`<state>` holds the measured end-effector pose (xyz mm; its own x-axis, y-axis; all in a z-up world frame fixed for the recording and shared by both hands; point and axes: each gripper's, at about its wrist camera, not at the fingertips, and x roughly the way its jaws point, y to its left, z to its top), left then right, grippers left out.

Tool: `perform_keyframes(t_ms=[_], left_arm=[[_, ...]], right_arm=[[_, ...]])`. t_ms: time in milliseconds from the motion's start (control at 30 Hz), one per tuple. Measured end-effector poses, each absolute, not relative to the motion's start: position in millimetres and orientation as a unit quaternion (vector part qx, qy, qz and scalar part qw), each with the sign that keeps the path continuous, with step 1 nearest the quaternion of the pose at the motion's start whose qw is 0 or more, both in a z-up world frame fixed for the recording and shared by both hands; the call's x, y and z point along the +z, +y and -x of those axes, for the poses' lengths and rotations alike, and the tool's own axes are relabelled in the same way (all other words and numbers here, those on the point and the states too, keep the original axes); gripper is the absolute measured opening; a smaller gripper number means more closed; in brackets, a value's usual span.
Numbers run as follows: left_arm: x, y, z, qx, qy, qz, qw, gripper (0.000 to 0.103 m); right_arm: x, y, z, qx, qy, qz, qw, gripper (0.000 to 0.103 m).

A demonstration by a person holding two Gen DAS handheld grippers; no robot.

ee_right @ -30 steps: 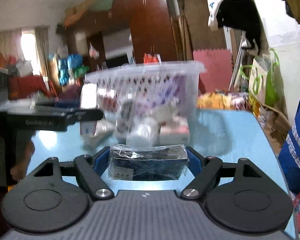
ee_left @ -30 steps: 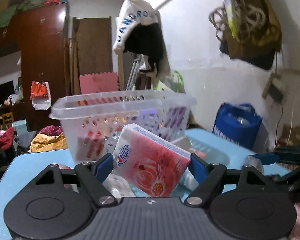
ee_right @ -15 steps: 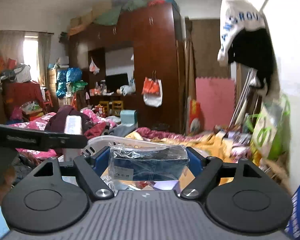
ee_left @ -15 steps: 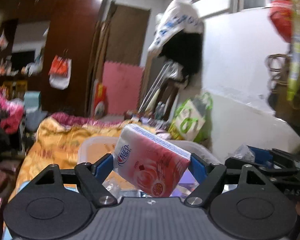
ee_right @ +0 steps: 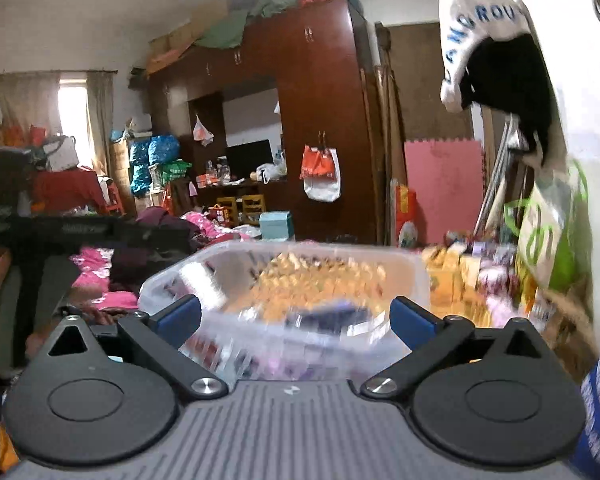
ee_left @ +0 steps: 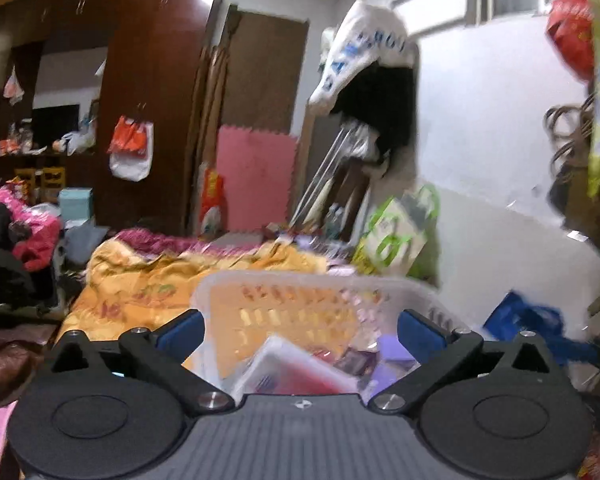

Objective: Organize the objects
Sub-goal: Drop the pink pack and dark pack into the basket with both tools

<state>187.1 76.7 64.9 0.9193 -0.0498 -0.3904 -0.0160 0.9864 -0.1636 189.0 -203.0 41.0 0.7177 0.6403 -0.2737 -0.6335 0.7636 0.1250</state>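
The translucent perforated plastic basket (ee_left: pixel 316 292) stood directly ahead of both grippers. In the left wrist view it held the pink-and-white tissue pack (ee_left: pixel 300 372), lying tilted against the near wall, with small purple and dark items beside it, too blurred to identify. In the right wrist view the dark plastic-wrapped packet (ee_right: pixel 328 316) appeared inside the same basket (ee_right: pixel 284 256), smeared by motion blur; whether it had come to rest could not be determined.

Behind the basket lay an orange patterned blanket (ee_left: pixel 148 280). A dark wooden wardrobe (ee_right: pixel 320 120) occupied the back wall, with an orange-and-white bag (ee_right: pixel 320 172) hanging on it. A pink foam mat (ee_left: pixel 256 180) leaned near the door. A white garment with blue lettering (ee_left: pixel 364 52) hung over a black one at the right wall. A blue bag (ee_left: pixel 524 316) sat at right, beyond the basket.

The left gripper (ee_left: pixel 300 326) was positioned above the basket's near rim, fingers spread wide, holding nothing. The right gripper (ee_right: pixel 296 316) was likewise spread wide and empty, over the basket. The left gripper's body was visible at the left edge of the right wrist view.
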Motion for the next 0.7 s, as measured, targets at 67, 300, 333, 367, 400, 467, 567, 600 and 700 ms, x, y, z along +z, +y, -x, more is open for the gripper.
perform_keyframes(t_ms=[67, 300, 333, 367, 400, 467, 567, 600, 700], left_arm=[[62.3, 77.6, -197.0, 0.005, 0.212, 0.089, 0.973, 0.103], [25.6, 90.5, -115.8, 0.001, 0.169, 0.063, 0.984, 0.103], [15.6, 95.1, -112.0, 0.01, 0.185, 0.06, 0.981, 0.103], [5.2, 100.6, -111.1, 0.023, 0.2, 0.063, 0.977, 0.103], [-6.3, 106.8, -112.6, 0.03, 0.217, 0.067, 0.973, 0.103], [-20.5, 119.6, -123.9, 0.036, 0.243, 0.081, 0.966, 0.097], [-33.0, 130.8, -141.5, 0.038, 0.279, 0.098, 0.954, 0.095], [-35.2, 131.1, -143.2, 0.042, 0.285, 0.094, 0.953, 0.094], [-36.5, 127.3, -144.6, 0.056, 0.291, 0.076, 0.952, 0.094]], right_arm=[[33.9, -208.9, -188.3, 0.361, 0.164, -0.025, 0.918, 0.103], [-1.6, -225.4, -186.1, 0.333, 0.197, 0.006, 0.922, 0.103], [-8.7, -224.1, -190.9, 0.325, 0.214, 0.014, 0.921, 0.103], [-16.1, -221.3, -198.4, 0.316, 0.234, 0.021, 0.919, 0.101], [-21.8, -218.8, -204.3, 0.31, 0.248, 0.025, 0.918, 0.098], [-31.7, -210.0, -213.6, 0.306, 0.268, 0.022, 0.913, 0.086], [-39.5, -194.6, -227.3, 0.307, 0.293, 0.028, 0.905, 0.081], [-42.4, -193.6, -228.3, 0.308, 0.293, 0.022, 0.905, 0.081], [-43.1, -187.5, -234.1, 0.318, 0.302, 0.008, 0.899, 0.081]])
